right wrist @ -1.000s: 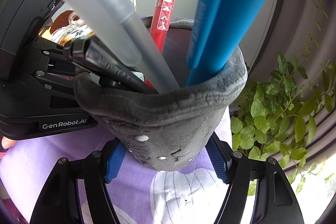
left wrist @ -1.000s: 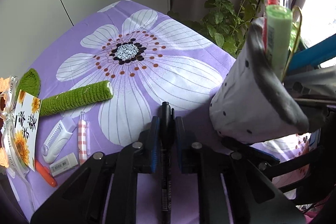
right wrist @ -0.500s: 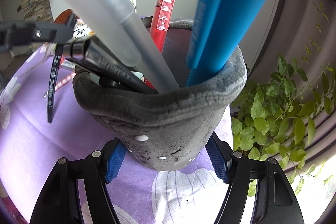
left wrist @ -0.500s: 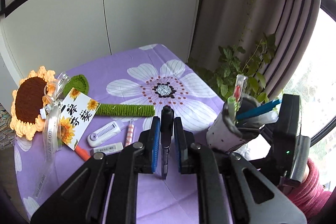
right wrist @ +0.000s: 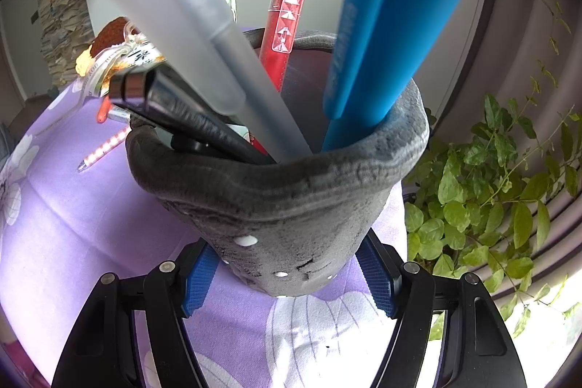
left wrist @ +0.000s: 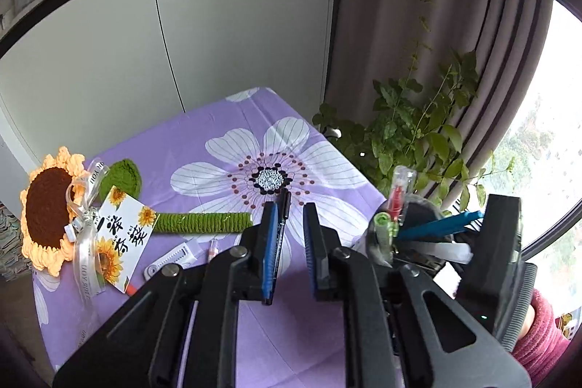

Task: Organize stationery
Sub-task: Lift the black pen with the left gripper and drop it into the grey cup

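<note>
The cup's [right wrist: 291, 206] base sat hidden behind its own wall; the blue pen [right wrist: 411, 24] and frosted pen [right wrist: 174, 6] ran off-frame.

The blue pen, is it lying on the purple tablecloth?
No, the blue pen stands inside the grey felt pen holder, which the right gripper grips on both sides.

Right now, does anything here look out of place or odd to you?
Yes. The slim black marker pen leans against only one pad of the left gripper, whose jaws stand apart, so nothing clamps it. The soft grey felt pen cup in the right gripper looks squashed, with its rim out of round.
</note>
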